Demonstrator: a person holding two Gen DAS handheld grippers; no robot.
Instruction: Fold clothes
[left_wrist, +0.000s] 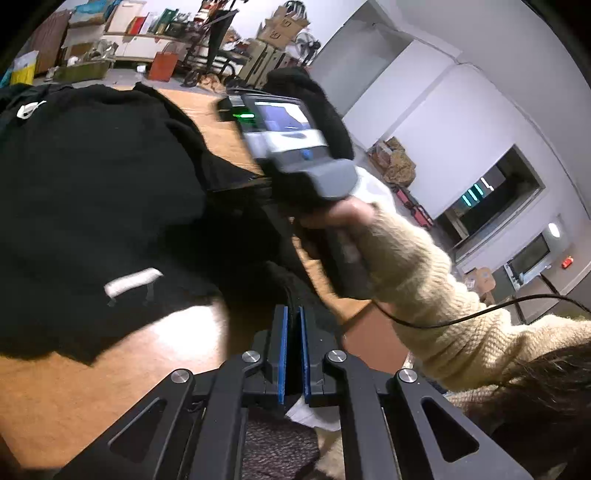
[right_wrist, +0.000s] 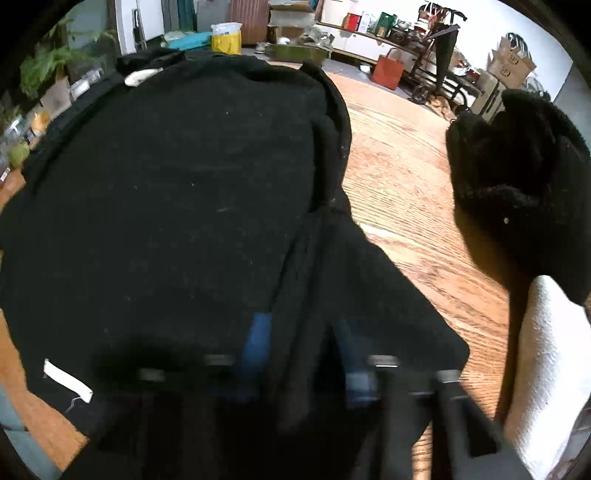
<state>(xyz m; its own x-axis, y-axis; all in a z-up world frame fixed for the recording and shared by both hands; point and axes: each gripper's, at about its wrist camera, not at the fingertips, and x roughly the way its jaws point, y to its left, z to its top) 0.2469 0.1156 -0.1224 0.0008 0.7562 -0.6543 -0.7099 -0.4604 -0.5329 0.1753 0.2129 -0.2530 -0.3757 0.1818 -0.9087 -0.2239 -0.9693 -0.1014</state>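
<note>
A black knitted garment (left_wrist: 92, 192) with small white labels lies spread on the wooden table (left_wrist: 55, 387). My left gripper (left_wrist: 293, 321) is shut on a thin strip of its black cloth at the near edge. The right gripper's body (left_wrist: 291, 147), held by a hand in a cream sleeve, hovers over the garment's right side. In the right wrist view the garment (right_wrist: 166, 203) fills the frame; my right gripper (right_wrist: 303, 354) is blurred, its blue pads (right_wrist: 258, 339) apart with a fold of black cloth between them.
A second black fuzzy garment (right_wrist: 517, 166) lies on the table (right_wrist: 406, 177) at the right, next to a white cloth (right_wrist: 554, 350). Shelves, bags and boxes stand beyond the table's far edge. A thin black cable (left_wrist: 480, 314) hangs by the cream sleeve.
</note>
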